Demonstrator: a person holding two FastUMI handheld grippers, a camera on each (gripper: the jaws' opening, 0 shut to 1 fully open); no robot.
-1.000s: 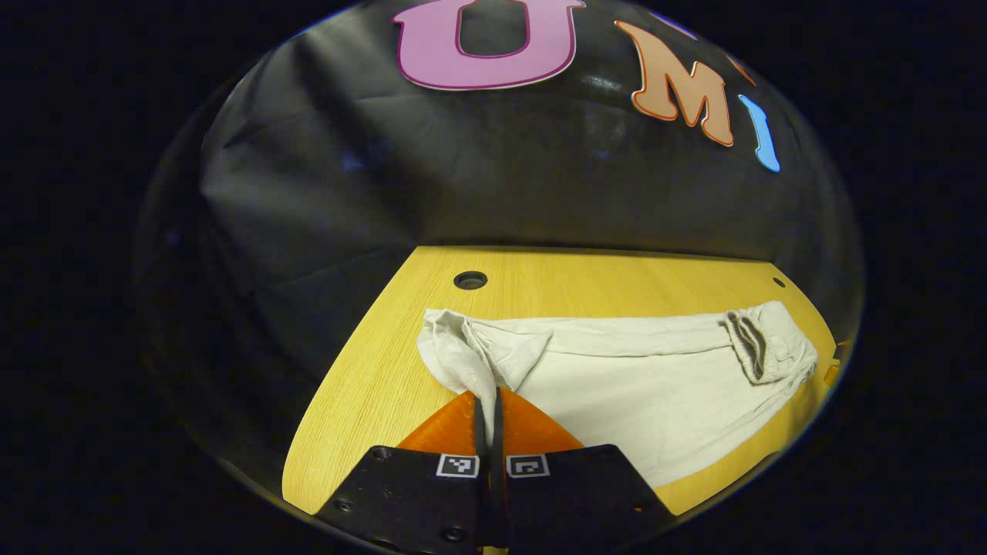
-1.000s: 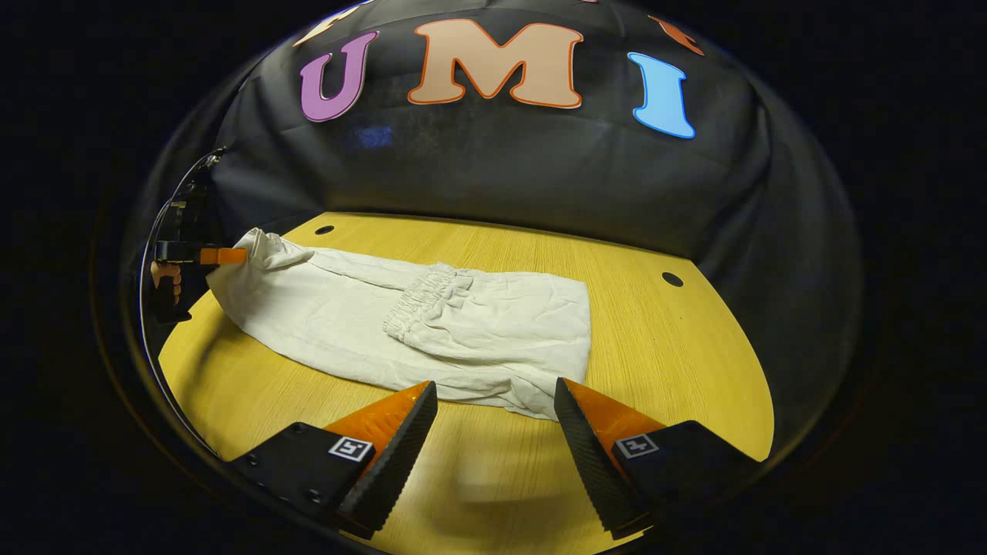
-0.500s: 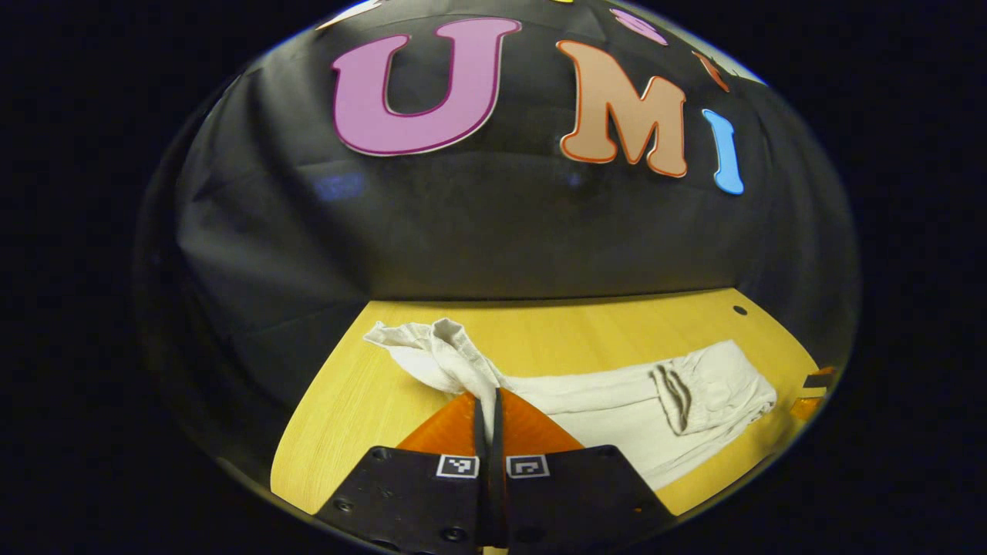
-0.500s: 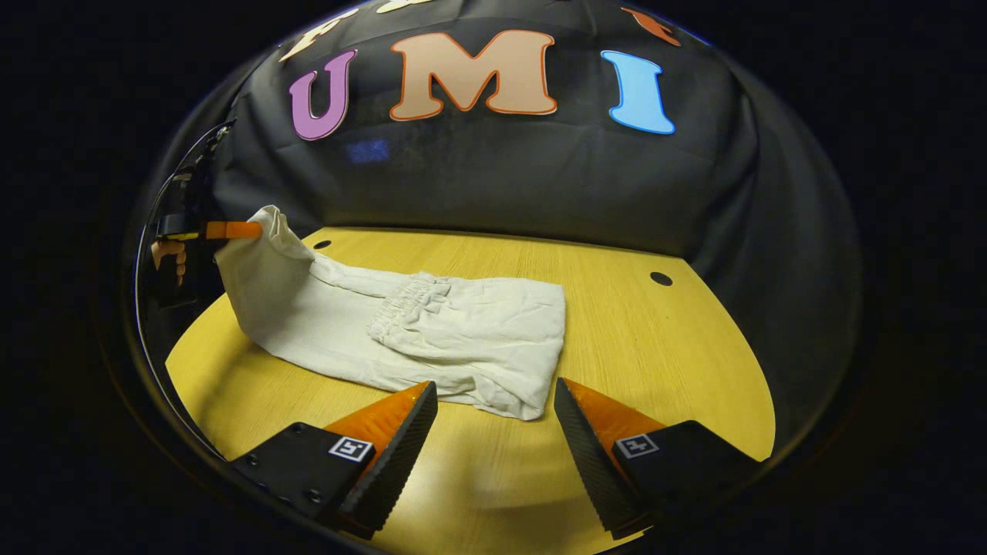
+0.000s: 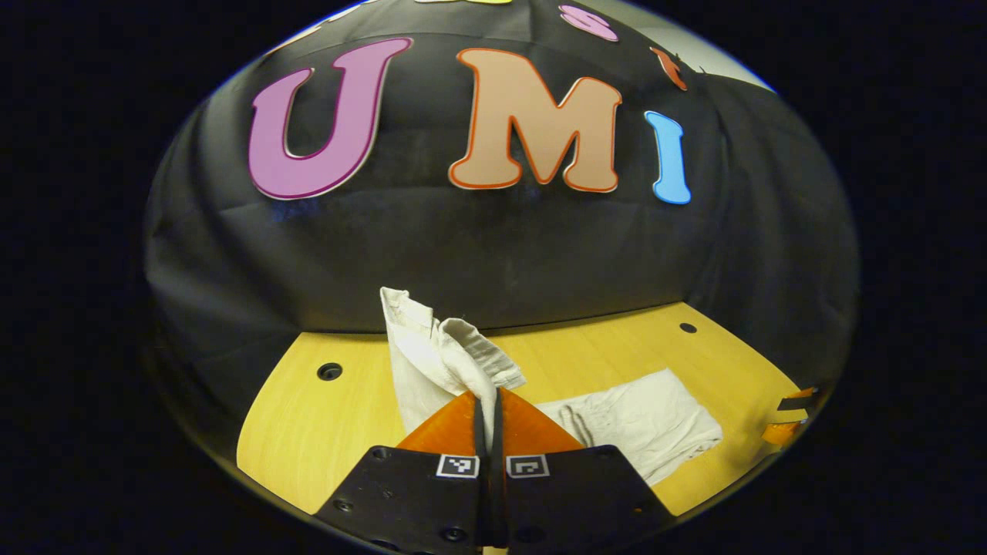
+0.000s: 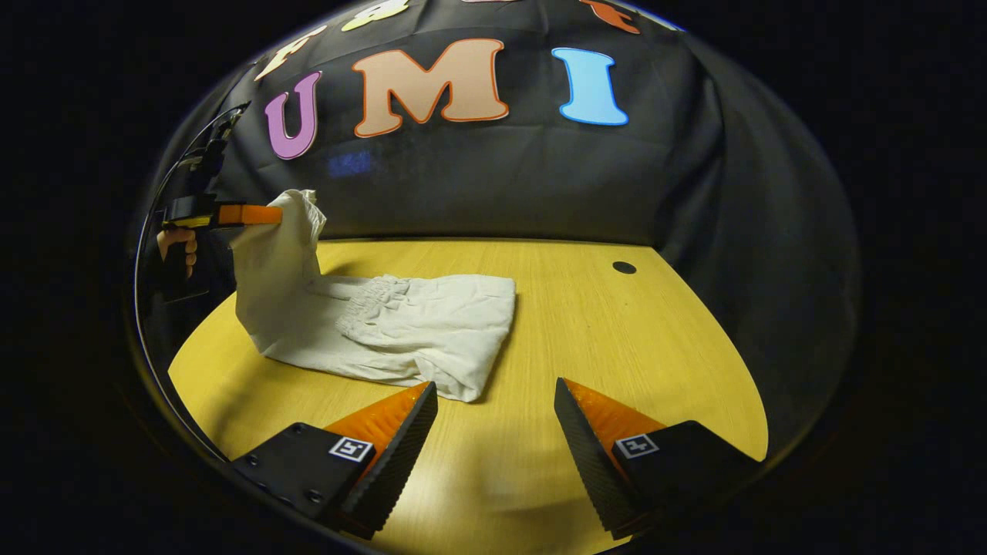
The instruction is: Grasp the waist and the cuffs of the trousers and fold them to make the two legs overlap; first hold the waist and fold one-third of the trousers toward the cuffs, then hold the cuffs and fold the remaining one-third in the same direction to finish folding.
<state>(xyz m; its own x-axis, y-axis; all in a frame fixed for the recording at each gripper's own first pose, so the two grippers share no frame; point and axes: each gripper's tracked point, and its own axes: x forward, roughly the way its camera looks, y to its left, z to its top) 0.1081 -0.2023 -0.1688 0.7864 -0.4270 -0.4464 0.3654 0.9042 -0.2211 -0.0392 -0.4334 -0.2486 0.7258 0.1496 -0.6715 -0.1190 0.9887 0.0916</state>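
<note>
Left gripper view: left gripper [image 5: 489, 408] with jaws pressed together on the cuff end of the trousers [image 5: 439, 362], cloth pinched between both fingers and standing up above the tabletop [image 5: 324, 416]. Lifted cuffs [image 5: 463, 343] bunched just over the fingertips, in front of the black booth wall. Rest of the trousers lying flat on the yellow wooden tabletop to the right, with the gathered waistband [image 5: 574, 420] folded onto the legs. Round hole [image 5: 329, 371] in the tabletop at left, a smaller one far right.

Right gripper view: right gripper [image 6: 493, 405] held low over the tabletop [image 6: 617, 339], jaws wide apart, holding nothing, just near the folded edge of the trousers [image 6: 416, 331] but not touching. Left gripper [image 6: 266, 215] at far left, held by a hand [image 6: 177, 243], raising the cuff end so that cloth hangs down from it like a curtain. Elastic waistband [image 6: 370, 301] lying on top of the flat part. Folded end pointing toward the right gripper.
</note>
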